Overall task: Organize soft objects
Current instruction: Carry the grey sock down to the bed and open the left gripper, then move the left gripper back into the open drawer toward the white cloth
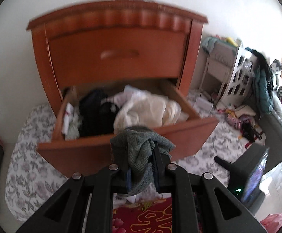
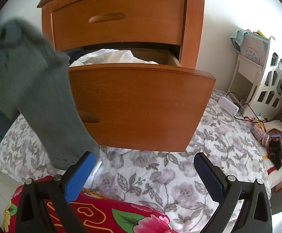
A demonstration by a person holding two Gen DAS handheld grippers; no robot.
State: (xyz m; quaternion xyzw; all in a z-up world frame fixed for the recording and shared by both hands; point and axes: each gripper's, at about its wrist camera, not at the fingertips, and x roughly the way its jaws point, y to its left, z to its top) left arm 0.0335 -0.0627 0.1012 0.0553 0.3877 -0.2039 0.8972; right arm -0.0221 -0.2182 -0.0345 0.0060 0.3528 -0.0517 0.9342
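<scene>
My left gripper [image 1: 140, 155] is shut on a grey-green knitted cloth [image 1: 141, 147], bunched between its blue pads just in front of the open lower drawer [image 1: 131, 141] of a wooden nightstand [image 1: 117, 44]. The drawer holds cream fabric [image 1: 150, 108], dark clothes [image 1: 96, 114] and white pieces. In the right wrist view the same grey-green cloth [image 2: 34, 89] hangs blurred at the left, beside the drawer front [image 2: 141, 106]. My right gripper [image 2: 146, 174] stands open and empty, low above the floral blanket [image 2: 160, 174].
A red flowered cover [image 2: 106, 217] lies under the right gripper. At the right are a white power strip [image 2: 229, 105] with cables, a white shelf [image 2: 269, 85], toys, hanging jackets [image 1: 263, 85] and a dark chair [image 1: 247, 167]. The upper drawer [image 2: 119, 17] is closed.
</scene>
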